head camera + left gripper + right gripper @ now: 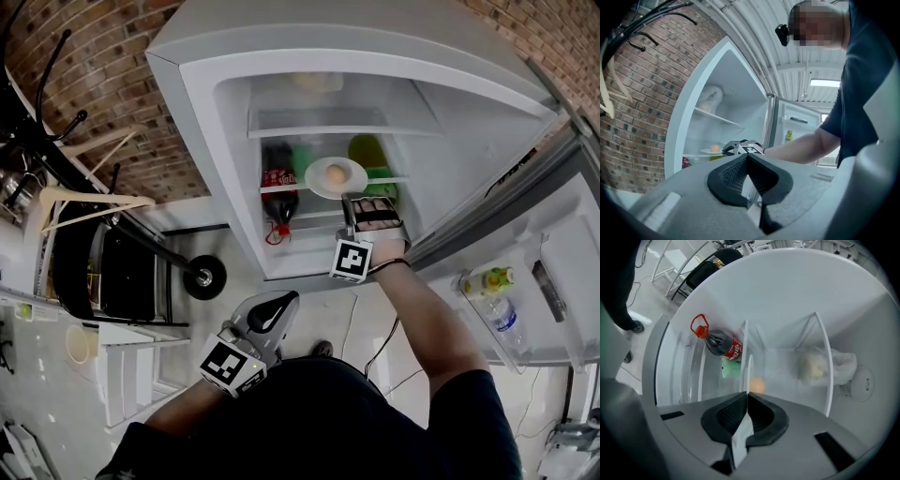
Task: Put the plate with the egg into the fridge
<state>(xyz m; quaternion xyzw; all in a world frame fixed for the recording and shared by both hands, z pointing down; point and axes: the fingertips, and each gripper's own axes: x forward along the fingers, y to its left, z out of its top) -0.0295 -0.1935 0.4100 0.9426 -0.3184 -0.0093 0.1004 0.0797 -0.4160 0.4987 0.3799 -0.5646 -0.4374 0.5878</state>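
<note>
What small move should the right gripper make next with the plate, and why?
Probably slide the plate a little deeper onto the middle shelf, then open the jaws. The right gripper is shut on the plate's near rim, the egg sits on the plate, and the plate is at the shelf's front edge, beside the cola bottle. Whether it fully rests there cannot be told.

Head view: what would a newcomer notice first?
The open fridge fills the top, with the right gripper shut on the rim of the plate carrying the egg at its middle shelf. A cola bottle is left of the plate; the left gripper hangs shut and empty below.
</note>
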